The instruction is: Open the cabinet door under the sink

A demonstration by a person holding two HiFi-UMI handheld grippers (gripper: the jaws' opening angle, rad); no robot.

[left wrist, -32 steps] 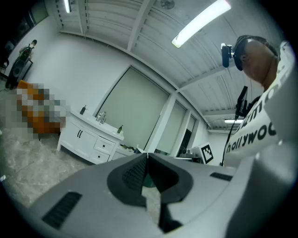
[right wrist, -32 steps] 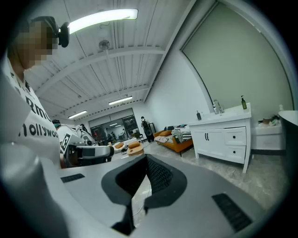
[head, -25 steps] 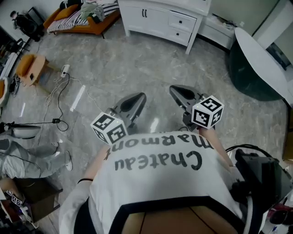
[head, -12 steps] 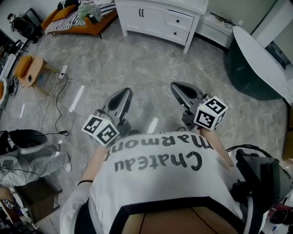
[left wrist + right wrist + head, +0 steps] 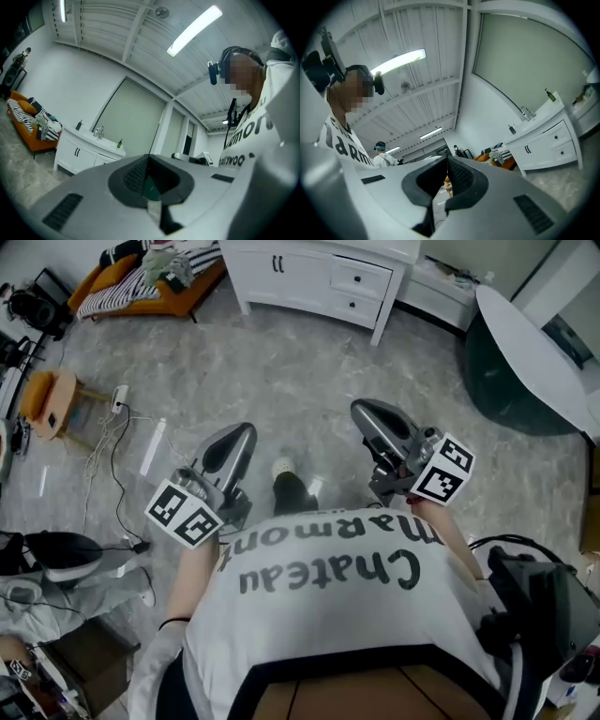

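Across a grey floor (image 5: 281,362), one white sink cabinet (image 5: 314,282) stands with its door (image 5: 267,268) closed, well apart from the person's two grippers. The left gripper (image 5: 236,435) and the right gripper (image 5: 364,413) point forward at chest height, jaws pressed together, empty.

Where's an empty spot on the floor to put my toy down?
The grey floor is bare between the white sink cabinet and the left tool and right tool. The left side is crowded with cables and an orange stool. On the right, a round white table fills the corner.
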